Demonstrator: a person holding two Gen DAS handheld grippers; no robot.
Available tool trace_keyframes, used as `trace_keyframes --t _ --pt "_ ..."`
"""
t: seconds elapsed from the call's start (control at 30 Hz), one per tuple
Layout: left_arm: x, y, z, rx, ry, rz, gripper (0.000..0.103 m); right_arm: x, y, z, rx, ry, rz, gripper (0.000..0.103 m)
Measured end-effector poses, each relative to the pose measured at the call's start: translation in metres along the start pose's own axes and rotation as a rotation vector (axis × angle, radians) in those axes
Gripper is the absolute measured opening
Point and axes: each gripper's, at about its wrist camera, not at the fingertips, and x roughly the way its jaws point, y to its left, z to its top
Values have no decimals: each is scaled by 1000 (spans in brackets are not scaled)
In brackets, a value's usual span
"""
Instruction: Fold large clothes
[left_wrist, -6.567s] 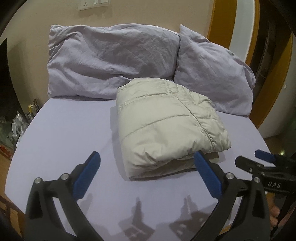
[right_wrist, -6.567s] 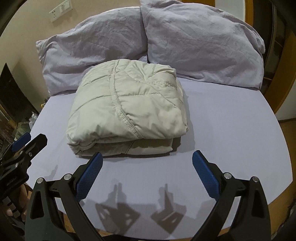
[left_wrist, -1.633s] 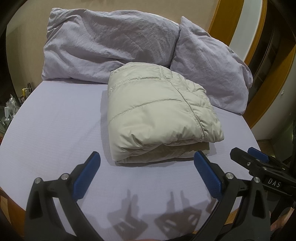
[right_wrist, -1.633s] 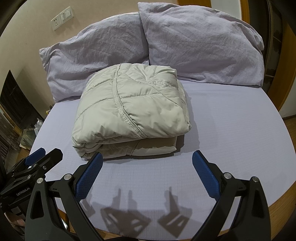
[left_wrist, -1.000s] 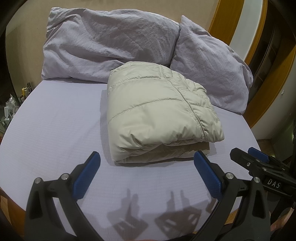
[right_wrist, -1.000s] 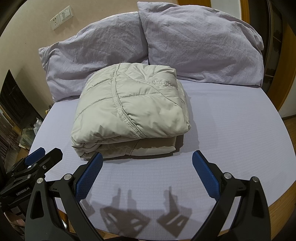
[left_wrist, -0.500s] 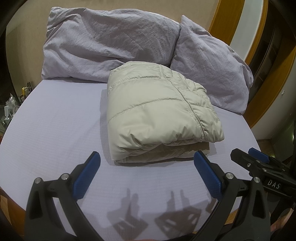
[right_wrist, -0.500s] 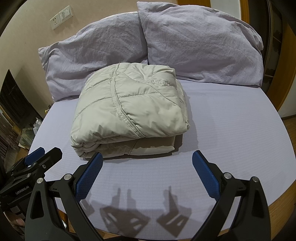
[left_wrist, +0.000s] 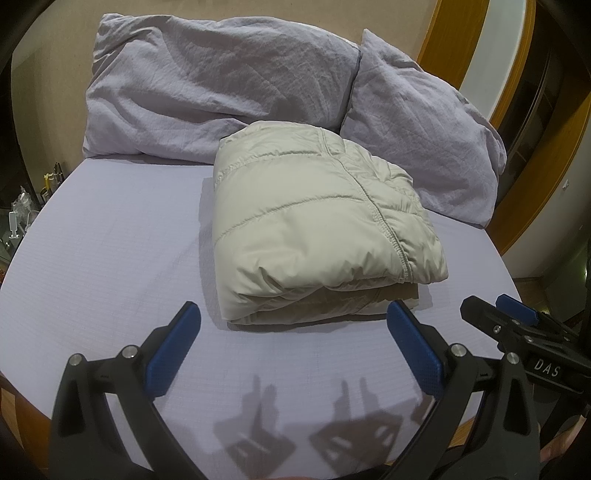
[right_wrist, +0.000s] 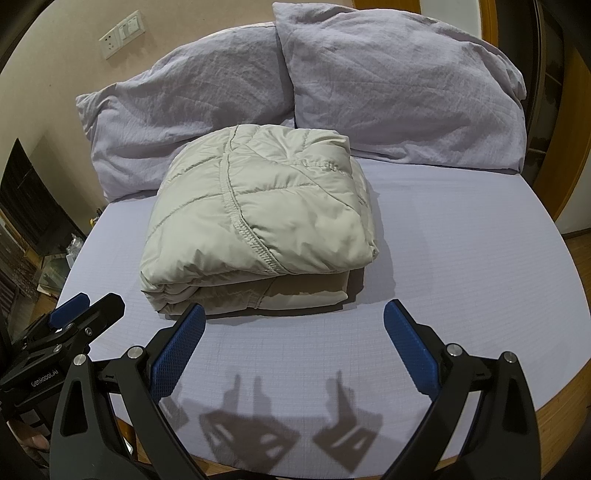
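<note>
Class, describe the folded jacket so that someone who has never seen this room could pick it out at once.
Find the bed with the lilac sheet and two pillows at its head. Just in front of them lies the folded jacket, a compact bundle. Unlike the lilac pillows, it is pale beige, shiny, and quilted with stitched seams.

clutter (left_wrist: 22, 206) beside the bed (left_wrist: 110, 258) too small to identify.

Black hand-held gripper (left_wrist: 291, 325) frames w/ blue textured pads (left_wrist: 173, 350), silver screws.
</note>
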Motion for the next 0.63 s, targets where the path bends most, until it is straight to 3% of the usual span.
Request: trace_keyframes --t 0.63 --pt "0 -2 1 0 3 7 98 1 -3 -1 1 2 0 99"
